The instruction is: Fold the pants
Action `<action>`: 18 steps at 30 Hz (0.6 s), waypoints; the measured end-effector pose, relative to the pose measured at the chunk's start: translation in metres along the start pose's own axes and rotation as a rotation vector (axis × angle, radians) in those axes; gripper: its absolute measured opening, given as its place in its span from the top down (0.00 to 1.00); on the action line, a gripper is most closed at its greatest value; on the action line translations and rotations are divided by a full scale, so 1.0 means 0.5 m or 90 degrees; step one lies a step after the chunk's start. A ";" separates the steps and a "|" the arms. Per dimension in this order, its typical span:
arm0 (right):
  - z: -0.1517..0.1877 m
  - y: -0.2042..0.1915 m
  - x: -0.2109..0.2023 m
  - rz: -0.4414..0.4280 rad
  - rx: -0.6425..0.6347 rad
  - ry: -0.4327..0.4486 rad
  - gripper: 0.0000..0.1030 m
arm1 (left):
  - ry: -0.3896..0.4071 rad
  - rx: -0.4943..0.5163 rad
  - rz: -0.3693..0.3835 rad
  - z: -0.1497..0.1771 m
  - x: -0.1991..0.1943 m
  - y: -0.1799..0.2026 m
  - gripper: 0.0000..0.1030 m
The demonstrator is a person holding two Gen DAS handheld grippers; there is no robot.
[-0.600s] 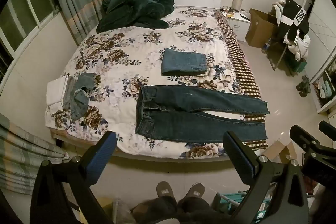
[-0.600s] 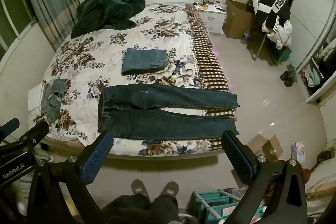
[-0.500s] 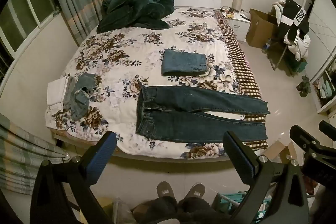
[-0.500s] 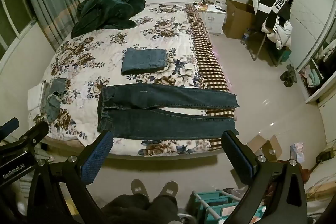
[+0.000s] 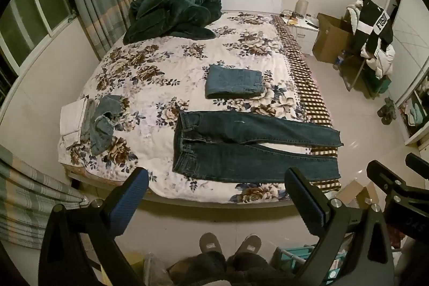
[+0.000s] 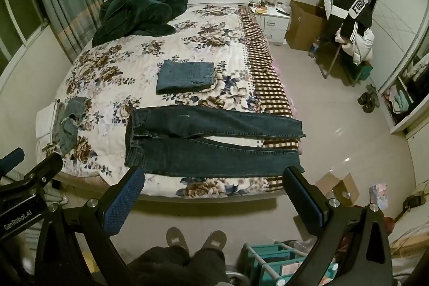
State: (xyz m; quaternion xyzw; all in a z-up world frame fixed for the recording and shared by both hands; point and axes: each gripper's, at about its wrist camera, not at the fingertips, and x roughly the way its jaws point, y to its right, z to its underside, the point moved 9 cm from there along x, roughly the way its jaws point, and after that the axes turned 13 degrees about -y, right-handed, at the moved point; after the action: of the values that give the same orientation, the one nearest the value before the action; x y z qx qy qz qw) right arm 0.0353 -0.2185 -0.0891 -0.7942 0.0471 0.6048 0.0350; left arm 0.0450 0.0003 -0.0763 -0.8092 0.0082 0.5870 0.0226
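- Looking down both wrist views, I have the dark jeans (image 5: pixel 249 146) laid flat across the near end of the bed (image 5: pixel 166 87), waistband to my left, both legs running out to the right.
- The two legs lie side by side with a thin gap opening between them toward the hems; the hems reach the checkered strip at the bed's right edge (image 6: pixel 265 77).
- My left tool (image 5: pixel 215 195) hangs over the floor short of the bed, jaws spread wide, blue pads (image 5: pixel 128 203) facing in, nothing between them.
- My right tool (image 6: pixel 213 192) sits the same way: spread wide, gripping nothing, held back from the mattress edge.
- From the right view, the near leg of the jeans (image 6: pixel 214 152) lines up just above the gap between the fingers, but there's no contact.
- Further up the bed, a lighter pair of folded jeans (image 5: pixel 234 81) sits in a tidy rectangle, apart from the flat pair.
- At the left corner, a crumpled denim piece (image 5: pixel 103 122) lies against a folded white cloth (image 5: pixel 72 122).
- A dark green blanket (image 5: pixel 174 14) is bunched by the headboard.
- My slippers (image 5: pixel 230 245) show at the bottom, toes toward the bed.
- To the right, a chair heaped with clothes (image 6: pixel 348 26) and a cardboard box (image 6: pixel 303 23) stand on the tiled floor.
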 end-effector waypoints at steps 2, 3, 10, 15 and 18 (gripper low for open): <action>0.001 0.001 -0.001 0.001 -0.001 0.000 0.00 | 0.002 0.001 0.000 -0.001 0.000 0.000 0.00; 0.000 0.001 -0.001 0.000 0.000 0.000 0.00 | 0.001 0.000 0.000 -0.001 0.000 0.000 0.00; 0.001 0.001 -0.003 0.002 0.000 0.001 0.00 | 0.003 0.000 0.000 0.000 0.000 0.000 0.00; 0.002 0.000 -0.002 0.003 -0.001 0.000 0.00 | 0.004 0.000 0.002 -0.001 0.000 0.000 0.00; 0.003 0.000 -0.002 0.004 -0.001 0.000 0.00 | 0.005 0.001 0.000 0.000 -0.001 0.000 0.00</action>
State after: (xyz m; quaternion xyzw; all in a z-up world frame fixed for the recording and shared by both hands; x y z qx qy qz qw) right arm 0.0334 -0.2184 -0.0885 -0.7942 0.0489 0.6048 0.0325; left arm 0.0450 0.0004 -0.0758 -0.8114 0.0091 0.5839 0.0231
